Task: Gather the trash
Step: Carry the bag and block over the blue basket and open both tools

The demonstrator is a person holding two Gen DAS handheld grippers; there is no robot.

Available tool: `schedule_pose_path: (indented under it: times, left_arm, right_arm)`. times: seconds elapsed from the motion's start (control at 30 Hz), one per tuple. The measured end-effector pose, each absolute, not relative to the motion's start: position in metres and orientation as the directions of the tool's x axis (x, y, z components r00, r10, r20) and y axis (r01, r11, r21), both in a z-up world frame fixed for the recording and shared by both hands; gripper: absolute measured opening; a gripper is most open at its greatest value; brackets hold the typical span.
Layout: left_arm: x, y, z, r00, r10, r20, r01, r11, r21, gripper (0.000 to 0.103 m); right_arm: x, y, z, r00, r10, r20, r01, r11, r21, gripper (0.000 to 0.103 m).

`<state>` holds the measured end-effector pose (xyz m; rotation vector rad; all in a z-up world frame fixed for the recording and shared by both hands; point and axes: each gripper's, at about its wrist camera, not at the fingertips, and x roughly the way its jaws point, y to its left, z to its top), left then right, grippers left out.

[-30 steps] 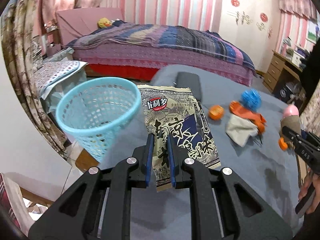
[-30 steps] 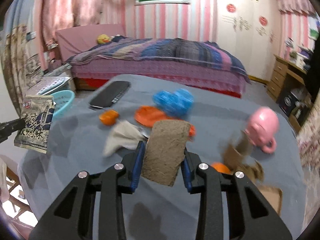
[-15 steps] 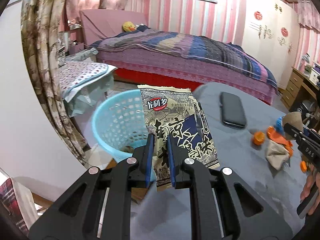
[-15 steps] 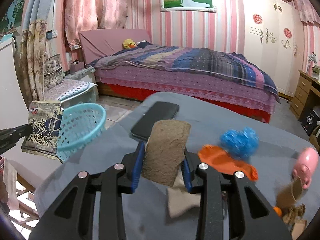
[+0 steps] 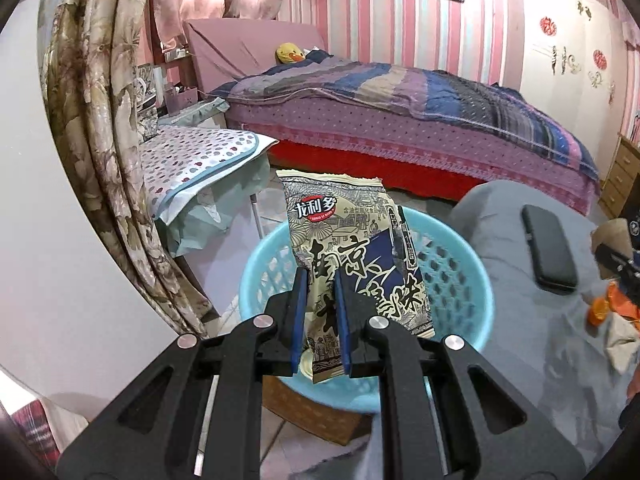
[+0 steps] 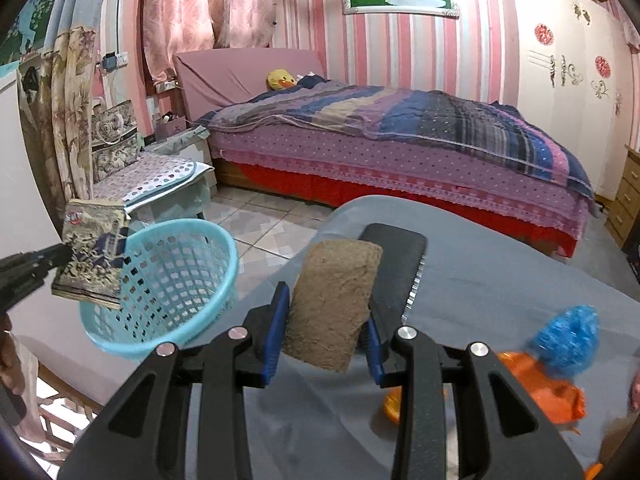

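My left gripper [image 5: 320, 320] is shut on a printed snack wrapper [image 5: 352, 248] and holds it upright over the light blue mesh basket [image 5: 456, 276]. In the right wrist view the wrapper [image 6: 92, 260] hangs at the basket's [image 6: 180, 288] near rim, held by the left gripper [image 6: 60, 258]. My right gripper [image 6: 326, 334] is shut on a brown fibrous pad [image 6: 332, 300] above the grey table [image 6: 500, 272], right of the basket.
On the table lie a black phone [image 5: 548, 248], an orange wrapper [image 6: 548, 388], a blue scrubber ball [image 6: 568, 338] and a beige cloth [image 5: 620, 340]. A bed [image 6: 400, 136] stands behind; a dotted stool [image 5: 196, 164] and curtain [image 5: 100, 120] are to the left.
Both grippers swung left. The wrapper went from over the table to above the basket. The right gripper with the pad moved toward the table's left end, closer to the basket.
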<state>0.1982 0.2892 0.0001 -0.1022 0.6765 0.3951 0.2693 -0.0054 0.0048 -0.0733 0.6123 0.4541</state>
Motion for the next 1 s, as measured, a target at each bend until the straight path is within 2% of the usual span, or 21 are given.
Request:
schedule_pose_path:
  times: [0.23,0.3,0.43,0.5,0.6,0.77,1.0]
  left_arm:
    - [0.22,0.312,-0.016,0.689,0.318,-0.651,-0.397,0.917,0.028,0.016]
    - [0.221,0.318,-0.018,0.688,0.312,-0.655,-0.402,0.916,0.014,0.037]
    - [0.217,0.321,-0.018,0.689,0.33,-0.645,-0.415,0.91,0.023,0.054]
    - [0.211,0.323,-0.015,0.692,0.347,-0.633,-0.431,0.902,0.023,0.069]
    - [0.198,0.322,-0.007,0.7,0.376,-0.607,-0.456,0.89,0.025,0.083]
    - [0.18,0.324,0.001,0.704,0.403,-0.584,-0.484,0.875,0.02,0.091]
    - [0.167,0.332,-0.004,0.678,0.427,-0.598,-0.522,0.853,0.016,0.092]
  right_arm:
    - [0.287,0.029,-0.001,0.703,0.413,-0.579,-0.472,0.88,0.054,0.035]
    - [0.289,0.04,-0.002,0.697,0.422,-0.579,-0.485,0.873,0.052,0.035]
    - [0.288,0.055,-0.004,0.686,0.436,-0.582,-0.505,0.862,0.05,0.035]
    - [0.287,0.062,-0.005,0.682,0.442,-0.583,-0.513,0.857,0.05,0.035]
    - [0.286,0.075,-0.005,0.674,0.454,-0.582,-0.529,0.847,0.049,0.035]
    - [0.285,0.1,-0.002,0.662,0.479,-0.576,-0.563,0.825,0.038,0.035]
    - [0.291,0.143,-0.007,0.618,0.525,-0.585,-0.608,0.791,0.069,0.035]
